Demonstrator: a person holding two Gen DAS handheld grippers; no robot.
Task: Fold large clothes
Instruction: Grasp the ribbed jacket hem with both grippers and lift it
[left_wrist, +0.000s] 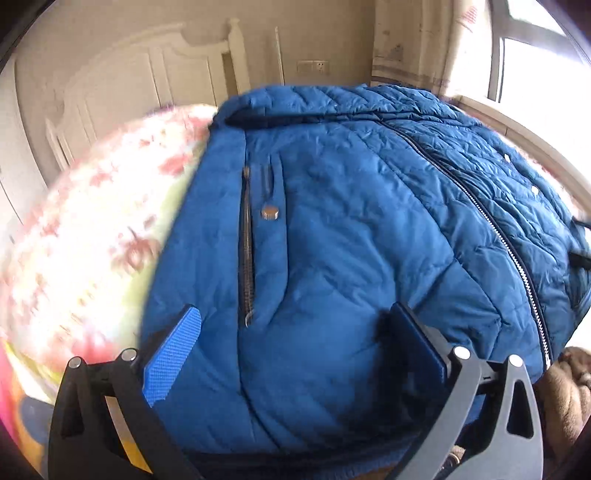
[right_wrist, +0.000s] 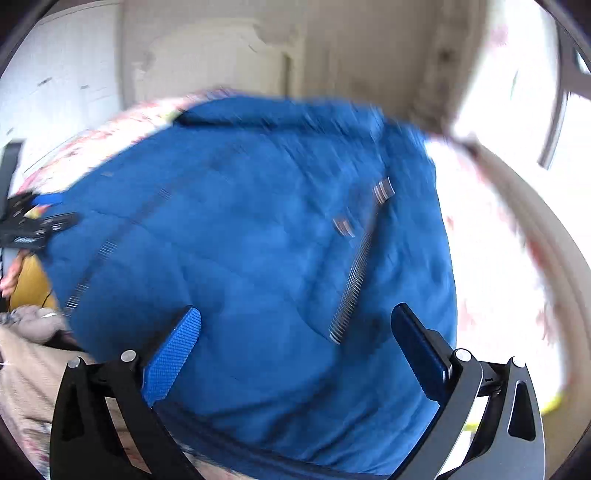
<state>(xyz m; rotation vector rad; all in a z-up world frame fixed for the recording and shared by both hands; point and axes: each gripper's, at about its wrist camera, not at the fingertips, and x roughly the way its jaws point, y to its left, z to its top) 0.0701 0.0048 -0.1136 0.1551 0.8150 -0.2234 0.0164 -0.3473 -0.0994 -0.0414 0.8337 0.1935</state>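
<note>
Left hand-held gripper (left_wrist: 295, 325) is spread wide w/ nothing pinched, hovering over the jacket (left_wrist: 351, 229) near its pocket zip (left_wrist: 246, 251). Right hand-held gripper (right_wrist: 295, 325) also spread, empty, above the same jacket, pic blurry. Jacket lies flat on the floral bed (left_wrist: 92, 229).

Left gripper (left_wrist: 295, 325), right gripper (right_wrist: 295, 325) agape

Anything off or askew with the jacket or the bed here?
Nothing looks damaged. The blue jacket lies spread on the floral bedsheet, its front zipper closed and its pocket zipper open. Both hand-held grippers are open above it, left and right. The right wrist view is blurred.
</note>
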